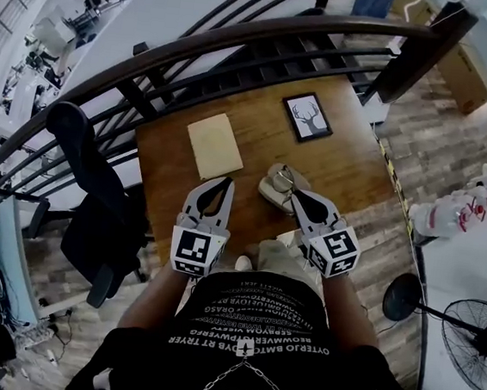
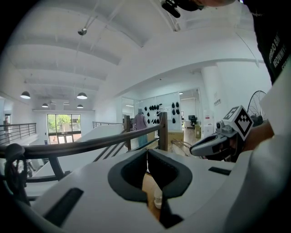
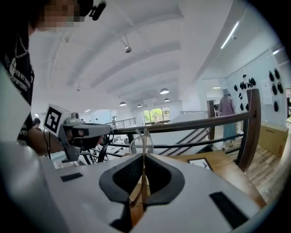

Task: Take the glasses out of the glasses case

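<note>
The right gripper (image 3: 143, 157) is pinching the glasses (image 3: 145, 140), which are pointing upward past its tips. The left gripper's (image 2: 148, 154) jaws are sitting together, empty.

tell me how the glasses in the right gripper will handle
Likely fragile: the glasses have a thin frame that could bend where the right gripper pinches it. Probably light, and apt to swing from that narrow grip.

In the head view, the glasses case (image 1: 270, 191) lies mid-bench (image 1: 358, 172), with a flat pad (image 1: 215, 145) to its upper left and a framed deer picture (image 1: 307, 117) above it. The right hand-held gripper (image 1: 294, 192) is just right of the case, with the glasses (image 1: 282, 178) between its jaws. The left hand-held gripper (image 1: 225, 182) is to the case's left. A railing (image 1: 243, 38) crosses above the bench, and an office chair (image 1: 88, 191) stands at frame left.
</note>
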`<state>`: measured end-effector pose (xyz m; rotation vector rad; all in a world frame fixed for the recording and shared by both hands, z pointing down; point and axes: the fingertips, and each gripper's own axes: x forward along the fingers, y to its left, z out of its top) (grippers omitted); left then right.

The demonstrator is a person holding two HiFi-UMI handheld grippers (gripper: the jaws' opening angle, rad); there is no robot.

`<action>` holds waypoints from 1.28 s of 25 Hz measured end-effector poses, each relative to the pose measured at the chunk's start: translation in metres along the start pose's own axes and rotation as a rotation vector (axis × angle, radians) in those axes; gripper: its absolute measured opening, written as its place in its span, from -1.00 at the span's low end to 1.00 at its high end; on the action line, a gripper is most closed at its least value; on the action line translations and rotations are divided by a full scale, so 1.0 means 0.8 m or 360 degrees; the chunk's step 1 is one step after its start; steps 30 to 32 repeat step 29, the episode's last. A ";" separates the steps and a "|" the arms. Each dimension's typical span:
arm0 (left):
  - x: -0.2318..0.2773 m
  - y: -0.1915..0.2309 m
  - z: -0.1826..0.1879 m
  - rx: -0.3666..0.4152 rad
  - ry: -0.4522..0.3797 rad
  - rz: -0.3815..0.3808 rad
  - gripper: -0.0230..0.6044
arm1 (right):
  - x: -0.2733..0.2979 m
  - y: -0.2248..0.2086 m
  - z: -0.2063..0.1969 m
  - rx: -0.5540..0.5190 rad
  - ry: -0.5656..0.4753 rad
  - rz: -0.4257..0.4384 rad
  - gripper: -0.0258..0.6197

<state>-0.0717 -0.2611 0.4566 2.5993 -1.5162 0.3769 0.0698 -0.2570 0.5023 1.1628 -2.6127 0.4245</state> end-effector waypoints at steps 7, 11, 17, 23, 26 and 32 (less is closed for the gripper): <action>-0.006 -0.007 0.013 0.0009 -0.0030 -0.0018 -0.83 | -0.030 0.013 0.056 -0.0097 -0.0191 -0.0033 -0.84; -0.006 -0.012 0.013 0.0010 -0.0030 -0.0033 -0.84 | -0.037 0.019 0.062 -0.0065 -0.0220 -0.0021 -0.84; -0.010 -0.019 0.033 -0.0002 -0.0086 -0.0055 -0.83 | -0.044 0.022 0.059 -0.0056 -0.0200 -0.0022 -0.84; -0.003 -0.022 0.025 -0.0019 -0.0065 -0.0081 -0.83 | -0.049 0.022 0.059 -0.0065 -0.0202 -0.0036 -0.84; 0.003 -0.024 0.016 -0.0018 -0.0044 -0.0090 -0.83 | -0.052 0.021 0.060 -0.0073 -0.0206 -0.0035 -0.84; 0.012 -0.026 0.011 -0.0021 -0.0034 -0.0092 -0.84 | -0.053 0.018 0.060 -0.0083 -0.0206 -0.0028 -0.84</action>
